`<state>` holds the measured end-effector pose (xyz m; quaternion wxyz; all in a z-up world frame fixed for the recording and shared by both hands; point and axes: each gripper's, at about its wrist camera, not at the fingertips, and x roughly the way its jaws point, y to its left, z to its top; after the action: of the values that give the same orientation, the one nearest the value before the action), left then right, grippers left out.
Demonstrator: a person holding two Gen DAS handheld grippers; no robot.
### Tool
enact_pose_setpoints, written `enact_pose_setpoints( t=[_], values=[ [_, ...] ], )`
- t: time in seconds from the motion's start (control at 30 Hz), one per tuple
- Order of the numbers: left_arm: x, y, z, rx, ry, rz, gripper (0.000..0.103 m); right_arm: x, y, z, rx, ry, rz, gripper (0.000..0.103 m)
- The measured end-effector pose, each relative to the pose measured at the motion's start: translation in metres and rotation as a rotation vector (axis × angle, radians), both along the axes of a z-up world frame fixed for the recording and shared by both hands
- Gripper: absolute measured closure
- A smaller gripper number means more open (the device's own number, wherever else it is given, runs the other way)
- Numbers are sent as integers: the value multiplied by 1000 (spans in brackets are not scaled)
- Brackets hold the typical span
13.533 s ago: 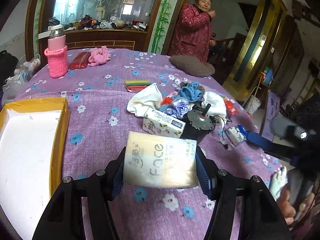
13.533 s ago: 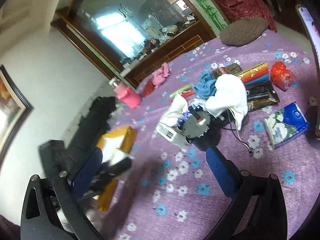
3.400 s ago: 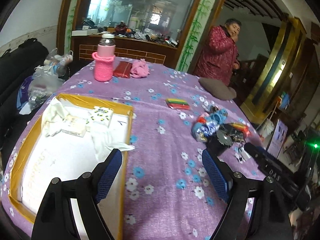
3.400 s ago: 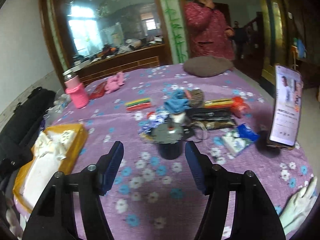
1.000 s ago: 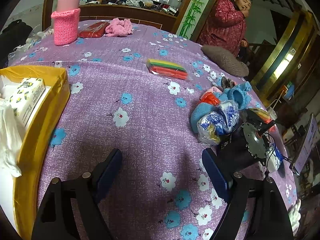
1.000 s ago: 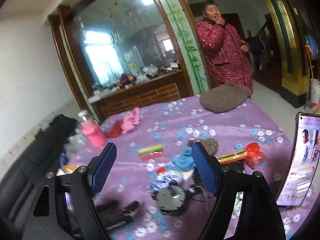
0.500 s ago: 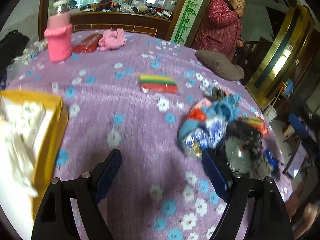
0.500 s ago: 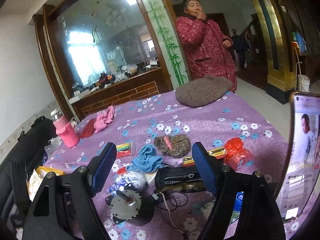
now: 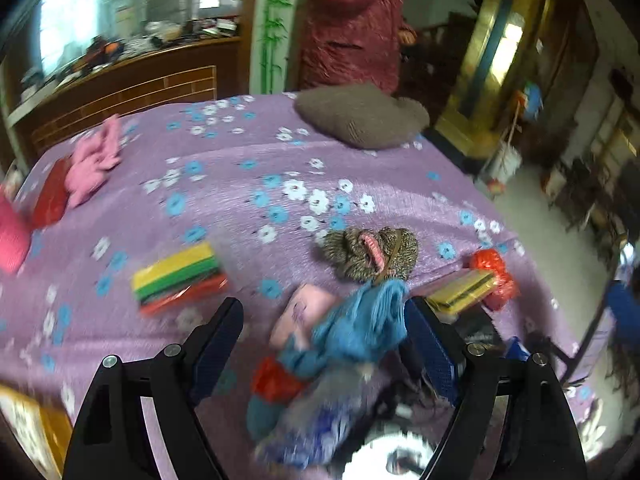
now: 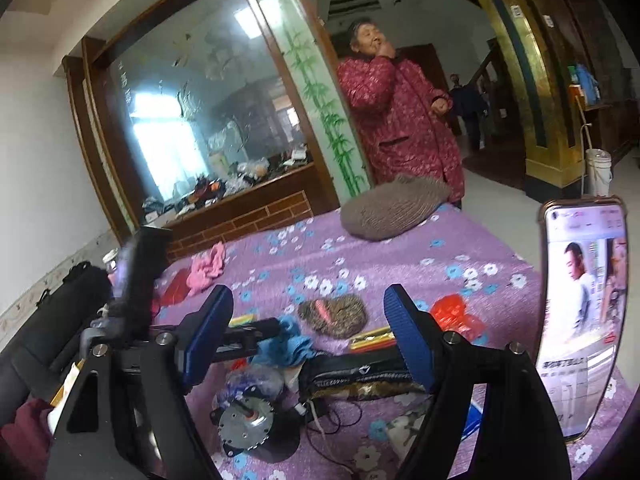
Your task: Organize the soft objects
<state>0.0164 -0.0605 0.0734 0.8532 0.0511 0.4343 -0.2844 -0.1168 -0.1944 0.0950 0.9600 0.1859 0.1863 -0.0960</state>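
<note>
The purple flowered surface [image 9: 248, 196] lies mostly bare at its middle and far side, with a brown cushion [image 9: 360, 114] at the far edge before a person in red [image 10: 400, 128]. A phone [image 10: 580, 312] stands at the right edge. The left gripper [image 9: 320, 336] is spread wide over the pile, empty, the blue knit [image 9: 360, 320] between its fingers but unpinched. The right gripper [image 10: 308, 324] is also spread and empty, above a motor [image 10: 248, 424] and black pouch [image 10: 352, 372]. Colored sponges [image 9: 176, 276] and a speckled knit [image 9: 368, 252] lie near.

Blue knit [image 9: 362, 322] — crumpled in pile.
</note>
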Motion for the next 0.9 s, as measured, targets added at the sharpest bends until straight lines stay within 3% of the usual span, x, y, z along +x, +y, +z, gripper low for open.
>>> enact_pose_setpoints(
  t=[0.1, 0.13, 0.17, 0.23, 0.37, 0.5, 0.73, 0.9],
  values=[
    [13, -22, -13, 48, 9, -44, 25, 1, -5, -1, 10, 3, -15, 25],
    [15, -27, -17, 67, 10, -55, 42, 2, -6, -2, 15, 6, -18, 25],
    [17, -34, -22, 87, 18, -74, 75, 3, -7, -3, 18, 10, -19, 25],
    [20, -41, -30, 83, 71, -126, 76, 4, -7, -4, 13, 19, -25, 25],
    [26, -29, -19, 17, 55, -78, 78, 4, -7, -6, 11, 25, -26, 25],
    [13, 19, 11, -94, 24, -3, 78, 9, -4, -11, 18, 45, 1, 25],
    [-66, 120, 49, -214, -94, 65, 77, 19, 16, -18, -3, 92, 78, 25],
    [-116, 177, 45, -275, -125, 115, 77, 33, 10, -9, 137, 174, 164, 25]
  ],
)
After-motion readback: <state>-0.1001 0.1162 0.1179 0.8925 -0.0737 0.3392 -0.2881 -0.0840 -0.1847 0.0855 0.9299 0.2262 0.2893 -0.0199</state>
